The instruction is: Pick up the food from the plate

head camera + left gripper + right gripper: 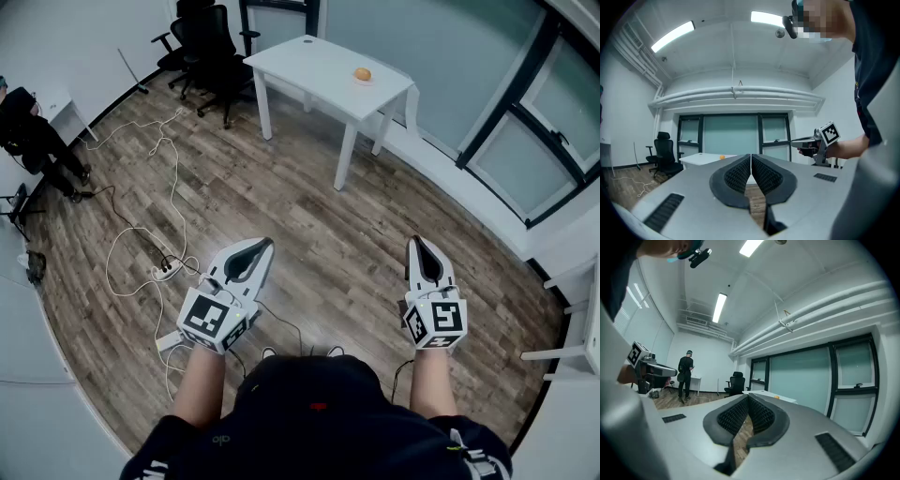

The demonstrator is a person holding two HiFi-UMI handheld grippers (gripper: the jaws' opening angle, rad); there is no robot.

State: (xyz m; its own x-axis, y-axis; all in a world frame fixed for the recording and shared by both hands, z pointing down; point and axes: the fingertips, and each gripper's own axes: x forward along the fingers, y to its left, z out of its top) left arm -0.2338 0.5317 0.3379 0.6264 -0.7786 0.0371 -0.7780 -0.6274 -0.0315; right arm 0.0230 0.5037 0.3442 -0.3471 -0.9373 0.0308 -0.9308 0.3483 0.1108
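A white desk [319, 66] stands at the far side of the room, near the glass wall, and on it lies the food [362, 74], a small round orange piece. It is the only thing on its plate [361, 82], a pale dish that is hard to tell from the desk top. Both are well apart from the person holding the tools.

The left hand-held gripper [266, 244] is clenched on nothing. In its own view the ribbed pads [740, 173] meet at the tips, with only wood floor behind them, and the food [722, 157] shows as a tiny orange dot on the distant desk [701, 160]. The right hand-held gripper [413, 241] is likewise clenched and empty — its pads [761, 414] touch at the front.

Both are held low in front of the body, pointing toward the desk. Black office chairs [211, 42] stand just left of the desk. White cables [155, 178] trail over the floor to a power strip [169, 269]. Another person [28, 127] stands at the far left edge.
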